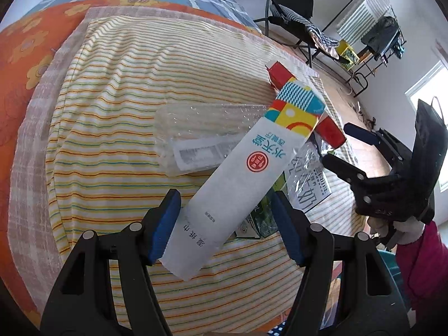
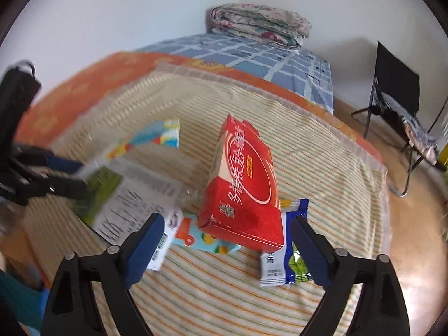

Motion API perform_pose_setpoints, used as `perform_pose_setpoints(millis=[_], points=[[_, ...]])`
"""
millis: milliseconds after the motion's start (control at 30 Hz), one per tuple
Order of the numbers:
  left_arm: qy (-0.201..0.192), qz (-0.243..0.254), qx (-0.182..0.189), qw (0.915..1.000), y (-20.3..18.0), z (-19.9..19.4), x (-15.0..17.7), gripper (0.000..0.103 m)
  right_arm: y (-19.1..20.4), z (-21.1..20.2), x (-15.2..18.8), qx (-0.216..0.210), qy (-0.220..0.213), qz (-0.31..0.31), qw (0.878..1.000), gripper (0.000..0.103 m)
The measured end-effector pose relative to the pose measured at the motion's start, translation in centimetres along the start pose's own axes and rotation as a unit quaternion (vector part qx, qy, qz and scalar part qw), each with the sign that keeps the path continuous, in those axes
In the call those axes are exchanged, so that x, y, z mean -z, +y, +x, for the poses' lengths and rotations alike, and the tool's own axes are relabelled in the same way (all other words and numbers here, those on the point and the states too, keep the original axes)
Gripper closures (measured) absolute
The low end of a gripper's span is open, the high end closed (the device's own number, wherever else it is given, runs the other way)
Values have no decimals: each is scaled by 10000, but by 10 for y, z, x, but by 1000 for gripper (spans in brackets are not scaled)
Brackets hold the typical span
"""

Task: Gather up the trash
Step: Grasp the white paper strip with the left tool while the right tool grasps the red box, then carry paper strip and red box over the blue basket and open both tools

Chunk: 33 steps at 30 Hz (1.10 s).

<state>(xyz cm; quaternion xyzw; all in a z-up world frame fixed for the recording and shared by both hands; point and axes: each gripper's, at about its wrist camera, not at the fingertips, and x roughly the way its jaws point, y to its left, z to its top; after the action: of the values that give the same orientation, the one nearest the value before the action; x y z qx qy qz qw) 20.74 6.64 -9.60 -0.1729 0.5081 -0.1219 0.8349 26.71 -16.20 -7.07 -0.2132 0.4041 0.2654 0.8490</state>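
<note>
Trash lies on a striped cloth [image 1: 112, 112] over a bed. In the left wrist view a long white paper wrapper [image 1: 238, 179] with a colourful top end lies between the open fingers of my left gripper [image 1: 224, 226]. Beside it lie clear bubble wrap [image 1: 196, 128], a red box [image 1: 308, 103] and a plastic-wrapped carton [image 1: 308, 179]. In the right wrist view my right gripper [image 2: 226, 249] is open around the near end of the red box [image 2: 243, 190], which lies on a blue-and-white packet [image 2: 285, 257] and a colourful wrapper [image 2: 201, 238]. The right gripper [image 1: 347, 151] also shows, open, in the left wrist view.
An orange flowered sheet [image 1: 25, 56] and a blue checked sheet [image 2: 252, 53] lie beyond the cloth, with a folded quilt [image 2: 260, 25] at the wall. A black folding chair [image 2: 397, 89] stands on the wooden floor [image 2: 414, 238] to the right. A teal bin [image 1: 389, 263] shows low right.
</note>
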Motion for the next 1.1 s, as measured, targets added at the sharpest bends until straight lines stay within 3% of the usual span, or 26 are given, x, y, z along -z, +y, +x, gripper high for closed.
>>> perform_pose_setpoints(millis=[200,433,600,733,1100], points=[[8,64,117,9999,-6,2,0,48,-6,13,2,259,134,-31,9996,33],[-33,192,187,9996,-13,0,-2,71,-19,9,-2,58,-37,289,9996,63],[-104,270,140,9995,-17,-2,-3,85,-27,3,-2,46,-178,536,9984,77],[-189,236,42,9995,-15,-6,-3,95,-31,-3,0,98,-262,636,9976,81],[-470,326,-128,9983,-22,-29,7,97,-44,-45,4,34,-695,945,9931,83]])
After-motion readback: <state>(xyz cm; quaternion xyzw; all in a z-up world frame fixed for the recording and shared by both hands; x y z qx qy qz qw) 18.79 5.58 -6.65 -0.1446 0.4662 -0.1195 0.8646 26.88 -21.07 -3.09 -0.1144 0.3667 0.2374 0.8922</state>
